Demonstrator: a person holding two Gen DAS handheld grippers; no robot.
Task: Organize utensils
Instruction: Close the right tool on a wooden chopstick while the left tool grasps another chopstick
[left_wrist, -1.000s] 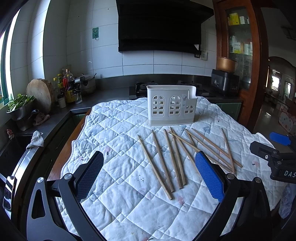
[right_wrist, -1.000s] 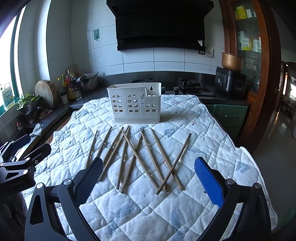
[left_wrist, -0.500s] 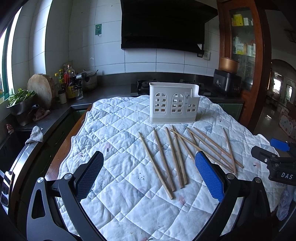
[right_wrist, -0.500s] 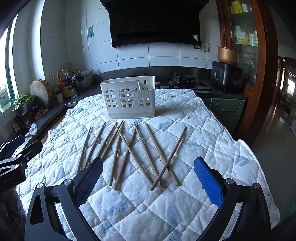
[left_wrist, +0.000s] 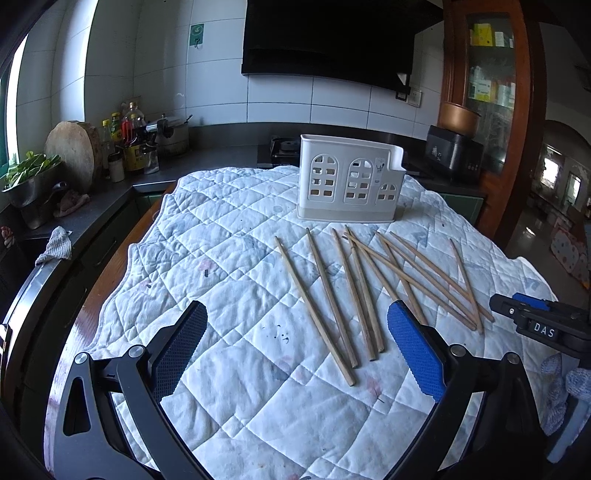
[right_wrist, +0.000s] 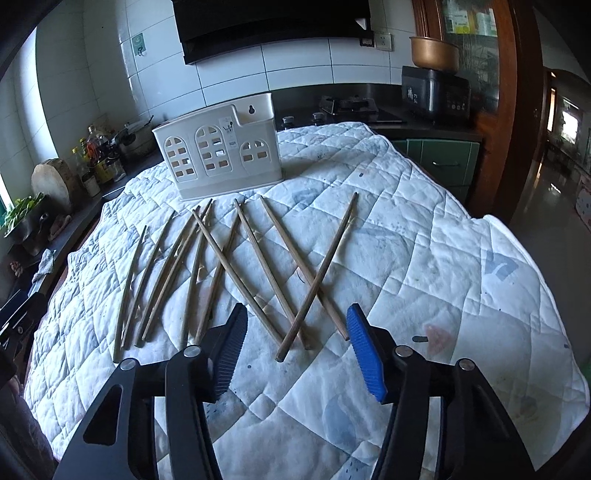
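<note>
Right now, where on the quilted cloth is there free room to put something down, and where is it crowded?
The quilted cloth is bare right of the chopsticks, out to its edge. The left wrist view shows another bare patch left of them, toward the counter. It is crowded in front of the white utensil holder, where several chopsticks cross. The right gripper, open, hangs over their near ends.

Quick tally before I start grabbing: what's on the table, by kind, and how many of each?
Wooden chopsticks: 10
White utensil holder: 1
Quilted cloth: 1
Total: 12
</note>
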